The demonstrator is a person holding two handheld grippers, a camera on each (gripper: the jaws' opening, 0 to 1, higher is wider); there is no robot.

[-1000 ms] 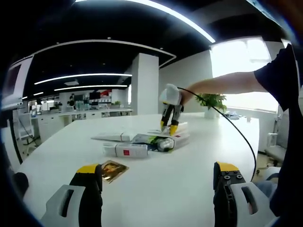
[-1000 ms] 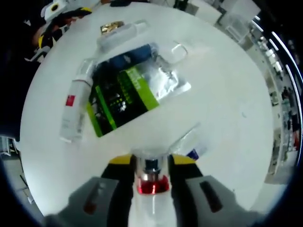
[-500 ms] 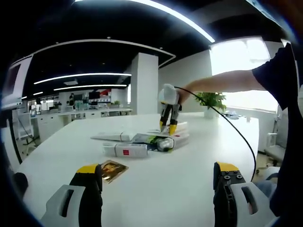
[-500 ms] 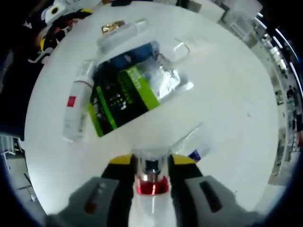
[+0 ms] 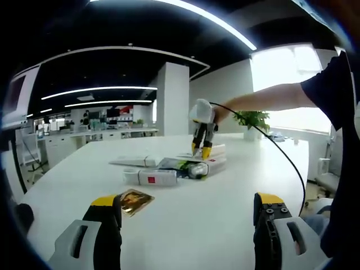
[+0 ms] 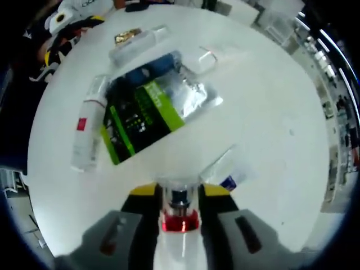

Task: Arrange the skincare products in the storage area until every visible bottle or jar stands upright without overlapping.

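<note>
- Right gripper (image 6: 179, 194): jaws pinched on a clear bottle with red band (image 6: 179, 220), held above the white table (image 6: 270, 112)
- Left gripper (image 5: 185, 214): jaws spread, nothing held
- Green-and-black pouch (image 6: 143, 115) and white tube (image 6: 87, 132) seen lying flat on the table

The left gripper (image 5: 183, 225) hangs low over the bench, its yellow-tipped jaws spread wide apart with nothing between them. The right gripper (image 5: 201, 149) points downward at the far side, held by the person's outstretched arm (image 5: 264, 100), a cable trailing from it. In the right gripper view its jaws are closed on a clear bottle with a red band (image 6: 180, 220).
</note>
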